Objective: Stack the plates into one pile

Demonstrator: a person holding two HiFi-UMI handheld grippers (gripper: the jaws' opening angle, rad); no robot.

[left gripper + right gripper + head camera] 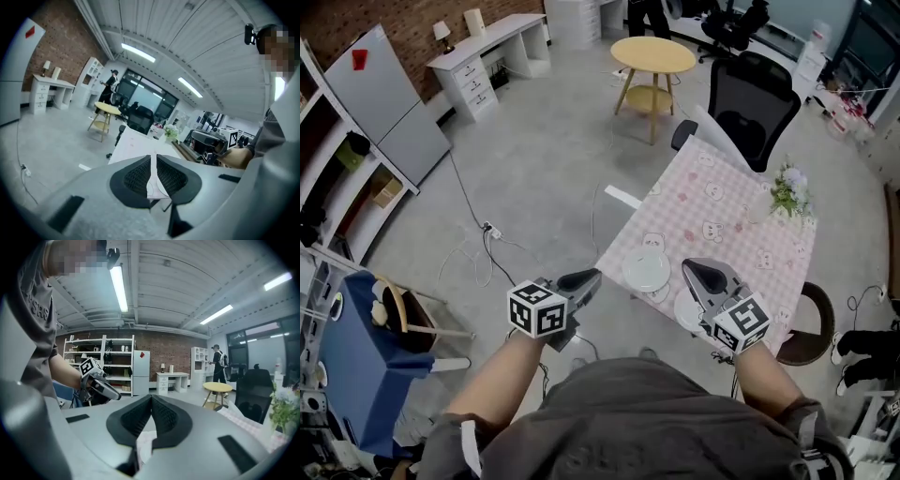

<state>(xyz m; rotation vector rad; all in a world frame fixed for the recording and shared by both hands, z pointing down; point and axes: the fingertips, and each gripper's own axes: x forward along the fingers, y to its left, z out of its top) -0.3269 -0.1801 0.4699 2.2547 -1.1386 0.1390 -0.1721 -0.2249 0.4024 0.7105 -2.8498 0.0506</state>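
Pink checked table point(722, 211) | plates point(647, 272): two, maybe three | left tool point(592, 276), right tool point(690, 266): both closed, empty

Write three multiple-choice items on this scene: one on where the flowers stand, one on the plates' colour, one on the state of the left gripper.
1. The flowers stand on:
A the round wooden table
B the pink checked table
C the white desk

2. The plates are:
A blue
B black
C white

3. The left gripper is:
A wide open
B shut and empty
C clamped on a plate

Answers:
1 B: the head view shows them on the checked cloth, towards its right side.
2 C: they lie white on the cloth close to the person.
3 B: the left gripper view shows the jaws together with nothing between them.
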